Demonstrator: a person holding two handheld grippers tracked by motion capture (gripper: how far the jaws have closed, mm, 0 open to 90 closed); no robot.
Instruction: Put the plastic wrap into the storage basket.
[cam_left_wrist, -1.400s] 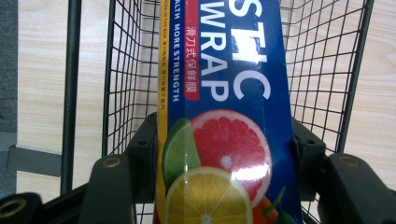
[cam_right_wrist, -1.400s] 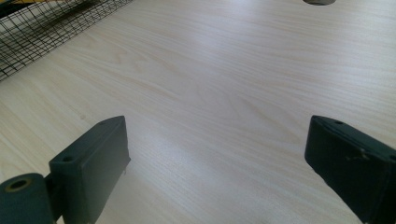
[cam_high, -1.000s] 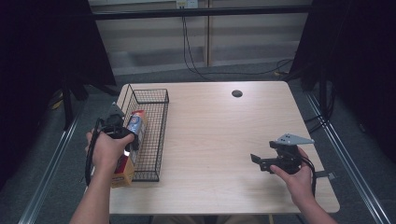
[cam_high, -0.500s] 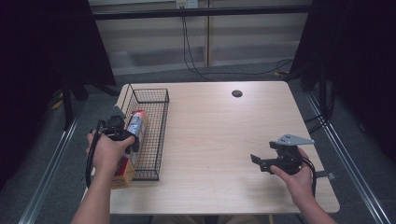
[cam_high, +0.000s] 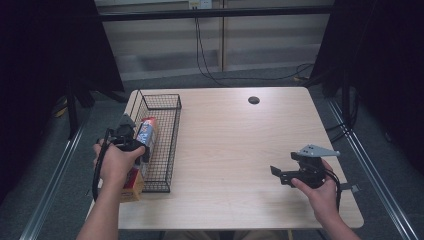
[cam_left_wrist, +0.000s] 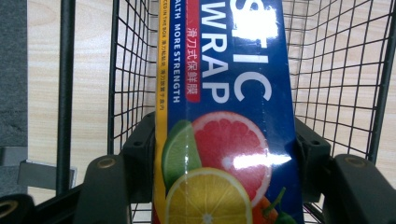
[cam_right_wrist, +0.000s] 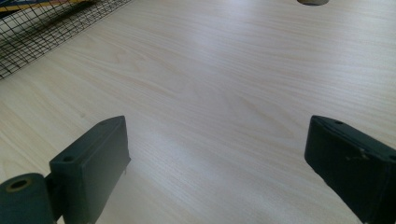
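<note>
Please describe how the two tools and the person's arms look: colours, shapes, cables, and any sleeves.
Both tools are black with two blocky black jaws. The right tool carries a grey three-cornered plate on top, and a black cable loops by its wrist. The left tool has a black cable hanging beside the hand. Its jaw arms show brass-coloured round fittings. Both forearms are bare, with no sleeves visible.

There was one light wooden counter (cam_high: 235, 145) and on it one black wire basket (cam_high: 162, 137). One long blue plastic-wrap box printed with citrus fruit (cam_left_wrist: 224, 116) was there, and one yellowish carton (cam_high: 131, 186) beside the basket. Two black handheld grippers were counted, left (cam_high: 131, 141) and right (cam_high: 280, 174). One round dark hole (cam_high: 254, 100) marked the counter.
</note>
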